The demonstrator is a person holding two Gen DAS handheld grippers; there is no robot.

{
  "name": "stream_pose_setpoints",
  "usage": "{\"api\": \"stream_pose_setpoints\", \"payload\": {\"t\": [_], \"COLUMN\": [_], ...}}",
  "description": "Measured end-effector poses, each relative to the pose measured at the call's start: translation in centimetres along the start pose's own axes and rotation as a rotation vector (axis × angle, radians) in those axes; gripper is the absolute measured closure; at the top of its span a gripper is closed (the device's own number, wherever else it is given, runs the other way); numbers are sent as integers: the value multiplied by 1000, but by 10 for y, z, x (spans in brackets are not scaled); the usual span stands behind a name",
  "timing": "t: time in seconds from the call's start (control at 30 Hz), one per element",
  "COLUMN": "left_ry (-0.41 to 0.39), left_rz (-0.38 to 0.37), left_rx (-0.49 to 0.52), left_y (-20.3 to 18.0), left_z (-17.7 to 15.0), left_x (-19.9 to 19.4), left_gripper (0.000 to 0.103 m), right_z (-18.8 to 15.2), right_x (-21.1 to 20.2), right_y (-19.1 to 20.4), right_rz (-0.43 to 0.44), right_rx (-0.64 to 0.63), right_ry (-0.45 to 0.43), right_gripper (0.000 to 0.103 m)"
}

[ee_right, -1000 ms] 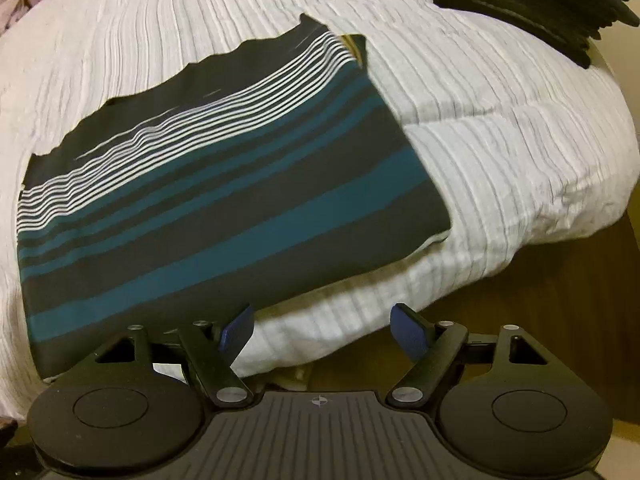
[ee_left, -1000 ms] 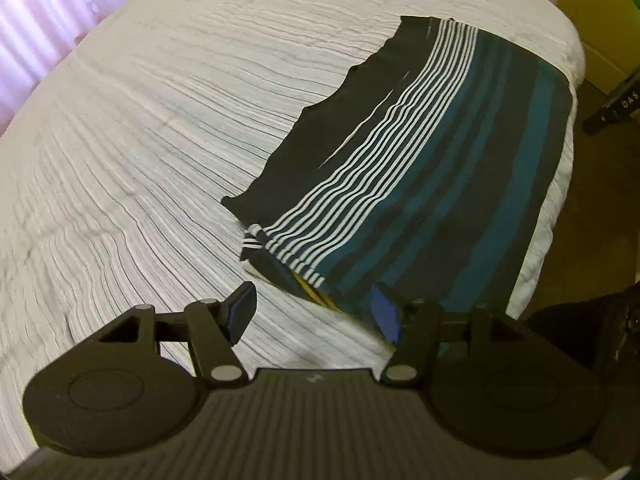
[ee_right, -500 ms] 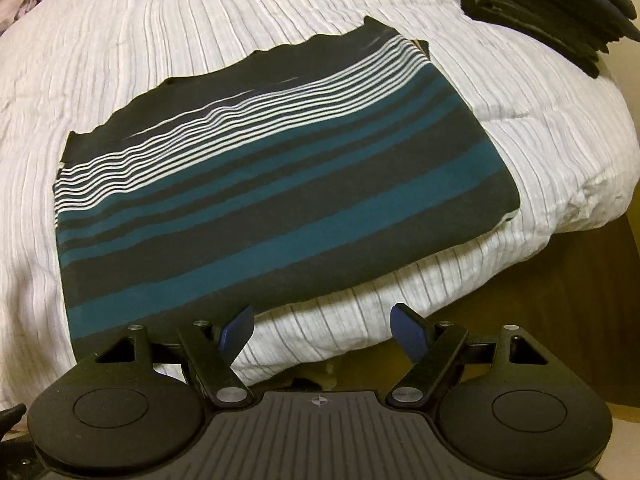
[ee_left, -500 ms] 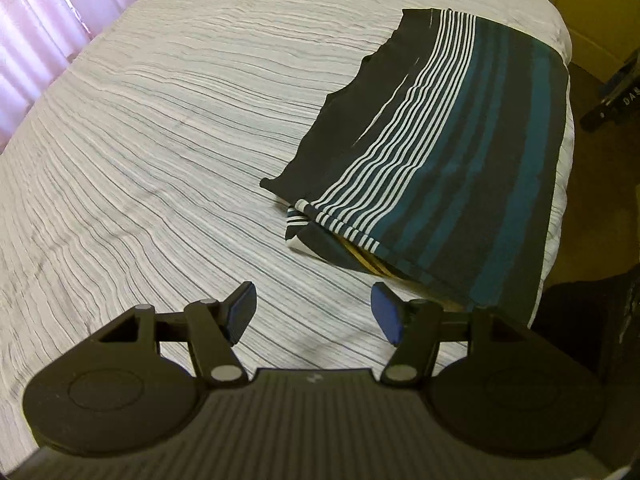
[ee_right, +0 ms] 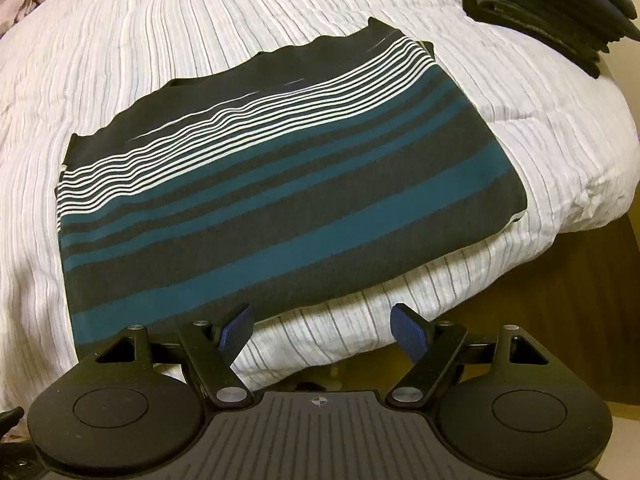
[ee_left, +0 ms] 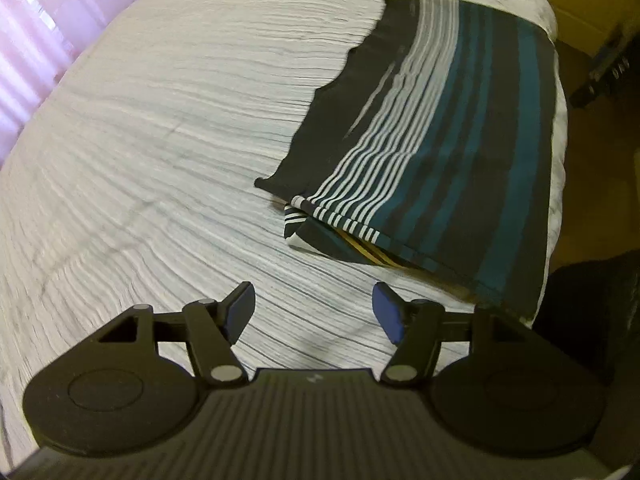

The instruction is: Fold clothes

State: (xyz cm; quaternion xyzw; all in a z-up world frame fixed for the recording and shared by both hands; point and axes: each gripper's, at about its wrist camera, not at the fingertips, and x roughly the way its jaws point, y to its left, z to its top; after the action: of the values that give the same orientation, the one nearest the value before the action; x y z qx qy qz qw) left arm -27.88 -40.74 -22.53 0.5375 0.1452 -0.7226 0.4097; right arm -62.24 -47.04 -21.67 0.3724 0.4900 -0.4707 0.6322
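The striped garment [ee_right: 280, 200], dark with teal bands and thin white lines, lies flat on the bed in a long folded rectangle, its near edge hanging slightly over the mattress side at about 6 o'clock in the right wrist view. In the left wrist view it runs from 12 toward 4 o'clock [ee_left: 440, 160], and its near end shows stacked layers with a yellow-striped underside peeking out. This looks like a pause between folds: one lengthwise fold seems done, and a further crosswise fold probably remains.

The left gripper [ee_left: 312, 312] is spread wide and holds nothing, hovering over bare bedding just short of the garment's end. The right gripper [ee_right: 320, 330] is likewise wide apart and empty, near the overhanging edge. The next move likely calls for each to pinch all layers at one short end together.

The white ribbed bedspread [ee_right: 200, 20] is soft. A stack of folded dark clothes [ee_right: 552, 8] sits at 1 o'clock. Pink curtains [ee_left: 32, 40] hang at 10 o'clock.
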Motion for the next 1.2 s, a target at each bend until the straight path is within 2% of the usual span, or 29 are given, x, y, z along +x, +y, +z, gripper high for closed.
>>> {"api": "stream_pose_setpoints", "payload": {"t": [0.07,0.23,0.3,0.43,0.57,0.7,0.77,0.87,1.0,1.03,1.1,1.17,1.2], "left_ry": [-24,-63,-100,-157,-249,-335,-343,-379,-424,-416,-394,-375,-359], "left_rz": [16,41,26,26,3,16,19,31,20,4,-27,-62,-91], "left_rx": [127,549,725,907,1073,1239,1316,1399,1458,1461,1442,1384,1342], "left_y": [-7,-24,-27,-30,-38,-47,-48,-46,-42,-41,-40,-37,-35], "left_z": [-2,-16,-20,-23,-25,-38,-44,-51,-50,-48,-38,-22,-11], "left_x": [4,22,32,51,73,101,116,134,145,146,145,139,135], "left_gripper": [42,42,40,40,39,39,38,38,40,45,68,80,82], "right_z": [-3,-16,-21,-27,-35,-42,-49,-58,-66,-67,-70,-72,-74], "right_x": [-1,-3,-2,3,11,22,25,29,36,36,38,39,39], "right_y": [4,34,49,76,92,105,110,115,129,133,144,152,156], "right_rz": [20,127,161,217,219,204,208,230,239,235,219,214,213], "right_rx": [-16,-155,-224,-319,-378,-429,-427,-402,-424,-443,-488,-525,-544], "right_ry": [-15,-70,-69,-61,-56,-46,-43,-42,-54,-64,-87,-108,-118], "right_gripper": [25,25,25,25,25,23,5,2,2,2,2,2,2]}}
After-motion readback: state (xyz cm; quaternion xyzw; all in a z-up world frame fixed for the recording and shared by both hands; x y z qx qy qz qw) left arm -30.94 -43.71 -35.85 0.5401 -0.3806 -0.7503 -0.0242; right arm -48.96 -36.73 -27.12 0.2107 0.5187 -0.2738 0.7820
